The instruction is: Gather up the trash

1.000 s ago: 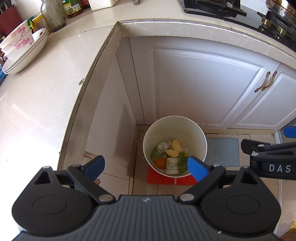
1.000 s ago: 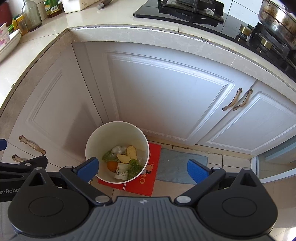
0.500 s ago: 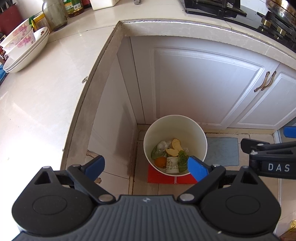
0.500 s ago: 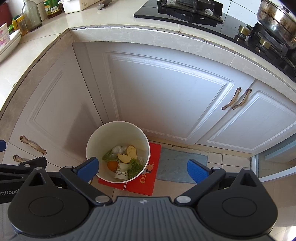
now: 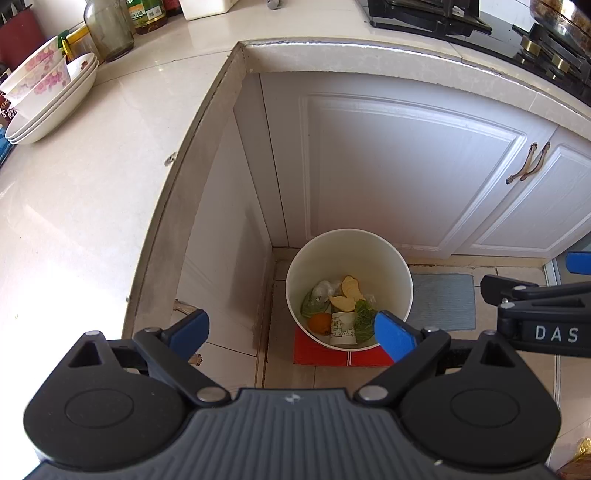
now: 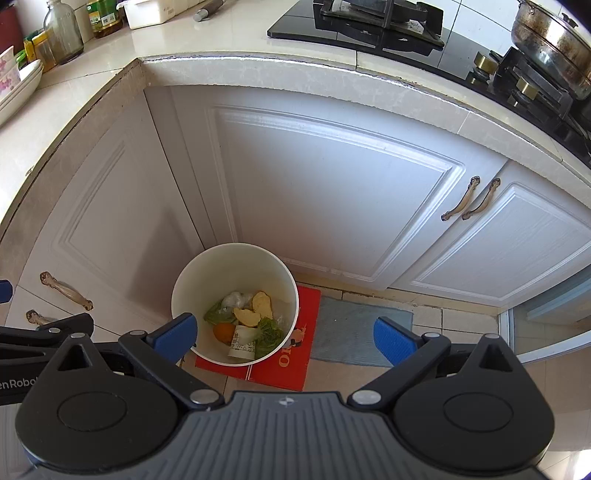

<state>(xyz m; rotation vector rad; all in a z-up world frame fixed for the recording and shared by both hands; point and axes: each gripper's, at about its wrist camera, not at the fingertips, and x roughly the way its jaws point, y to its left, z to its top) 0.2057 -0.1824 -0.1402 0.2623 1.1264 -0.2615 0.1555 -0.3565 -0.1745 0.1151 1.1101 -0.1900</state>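
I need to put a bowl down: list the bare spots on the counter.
The cream stone countertop is bare between the stacked white floral bowls and its inner corner edge. The strip before the black gas hob is also bare. The back corner is crowded with the glass jar and oil bottle.

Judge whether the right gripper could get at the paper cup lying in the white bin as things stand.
Probably yes: the right gripper is open and empty above the uncovered white bin, and the paper cup lies on top of the scraps, though deep inside.
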